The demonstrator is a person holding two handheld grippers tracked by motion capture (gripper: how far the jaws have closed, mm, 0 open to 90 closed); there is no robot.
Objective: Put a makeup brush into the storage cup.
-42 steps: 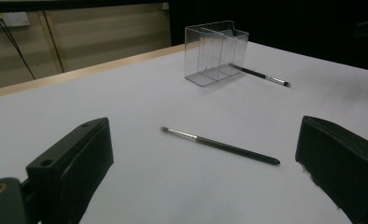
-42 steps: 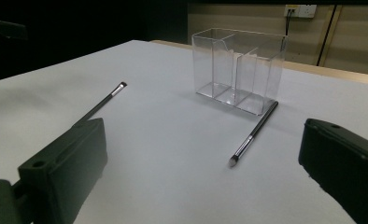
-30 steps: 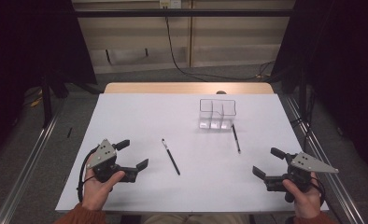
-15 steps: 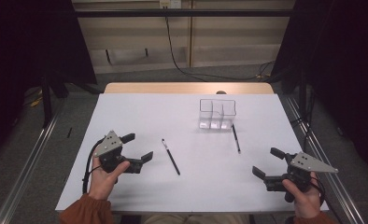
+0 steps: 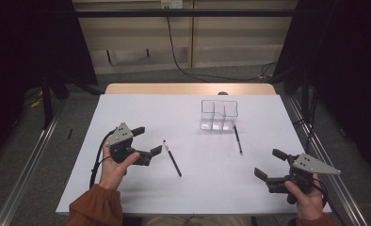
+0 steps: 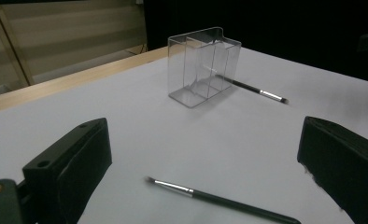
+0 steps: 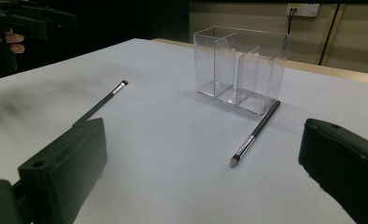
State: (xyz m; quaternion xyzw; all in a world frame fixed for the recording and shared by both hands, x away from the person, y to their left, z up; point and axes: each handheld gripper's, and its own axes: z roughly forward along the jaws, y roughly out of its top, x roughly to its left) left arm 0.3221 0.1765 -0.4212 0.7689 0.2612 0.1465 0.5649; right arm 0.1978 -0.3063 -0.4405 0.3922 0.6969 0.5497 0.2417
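The left gripper (image 5: 146, 140), jaws wide and empty, is straddling the near thin black brush (image 5: 172, 157) lying left of the clear plastic compartment holder (image 5: 219, 114), apparently lining up a grasp.

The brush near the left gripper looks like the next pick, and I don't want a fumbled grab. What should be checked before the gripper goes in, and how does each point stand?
1. Left gripper open: ok, jaws stand wide apart.
2. Near brush between the jaws in the left gripper view: ok, it lies flat on the table, bristles toward the left jaw.
3. Nothing touching that brush: ok.
4. Clear organizer upright: ok, compartments look empty.
5. Second brush out of the way: ok, it lies by the organizer.
6. Right gripper clear: ok, open, far off.
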